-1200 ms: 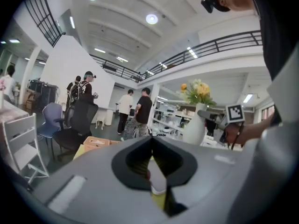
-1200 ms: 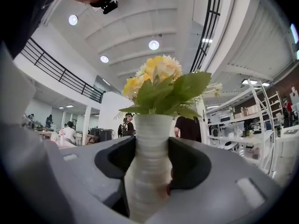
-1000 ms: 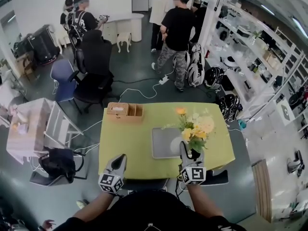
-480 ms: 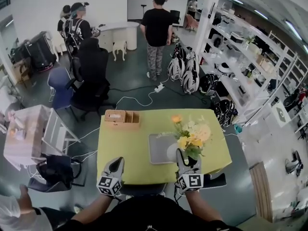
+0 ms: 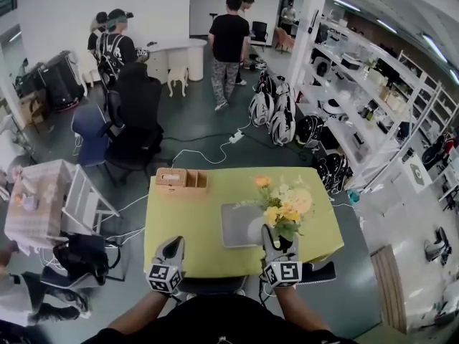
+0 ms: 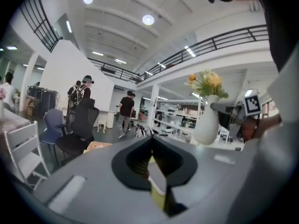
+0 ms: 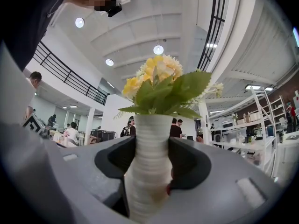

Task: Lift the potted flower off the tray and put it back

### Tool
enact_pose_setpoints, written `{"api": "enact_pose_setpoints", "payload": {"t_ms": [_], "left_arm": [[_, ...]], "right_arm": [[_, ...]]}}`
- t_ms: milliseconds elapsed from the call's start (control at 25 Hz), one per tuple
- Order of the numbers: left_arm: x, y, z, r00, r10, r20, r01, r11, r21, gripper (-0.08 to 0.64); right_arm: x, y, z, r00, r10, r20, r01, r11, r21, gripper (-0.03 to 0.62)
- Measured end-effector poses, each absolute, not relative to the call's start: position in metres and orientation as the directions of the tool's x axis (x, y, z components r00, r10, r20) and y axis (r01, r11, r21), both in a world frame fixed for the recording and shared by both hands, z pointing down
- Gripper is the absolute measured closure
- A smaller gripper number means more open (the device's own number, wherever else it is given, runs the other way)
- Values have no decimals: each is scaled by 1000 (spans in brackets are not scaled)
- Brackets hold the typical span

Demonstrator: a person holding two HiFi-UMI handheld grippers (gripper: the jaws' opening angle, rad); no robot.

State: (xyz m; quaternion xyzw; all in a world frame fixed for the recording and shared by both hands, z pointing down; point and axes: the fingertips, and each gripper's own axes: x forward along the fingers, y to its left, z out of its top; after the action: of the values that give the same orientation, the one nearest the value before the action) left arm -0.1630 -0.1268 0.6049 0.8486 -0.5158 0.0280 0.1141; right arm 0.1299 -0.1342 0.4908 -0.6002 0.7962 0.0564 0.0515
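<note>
Yellow potted flower sits squeezed in our right hand-held gripper; our left hand-held gripper is closed and empty. We think putting it back on the tray is left.

Open-plan lab/office: long white shelves stacked with gear, swivel chairs, power strip and cables on grey floor, bags by a pillar, mezzanine railing overhead.

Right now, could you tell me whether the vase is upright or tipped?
Upright. The vase stands vertical in the right gripper, flowers on top; the left gripper view shows it vertical too.
</note>
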Motion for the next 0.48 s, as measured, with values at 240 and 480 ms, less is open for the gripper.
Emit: {"api": "enact_pose_setpoints", "payload": {"t_ms": [240, 480], "left_arm": [[-163, -125, 605, 461, -872, 165, -881, -428, 200, 552], [-154, -124, 612, 466, -867, 177, -878, -429, 211, 552]], "right_arm": [[135, -139, 496, -267, -954, -138, -964, 266, 22, 370], [144, -156, 515, -254, -958, -130, -967, 254, 16, 371]]}}
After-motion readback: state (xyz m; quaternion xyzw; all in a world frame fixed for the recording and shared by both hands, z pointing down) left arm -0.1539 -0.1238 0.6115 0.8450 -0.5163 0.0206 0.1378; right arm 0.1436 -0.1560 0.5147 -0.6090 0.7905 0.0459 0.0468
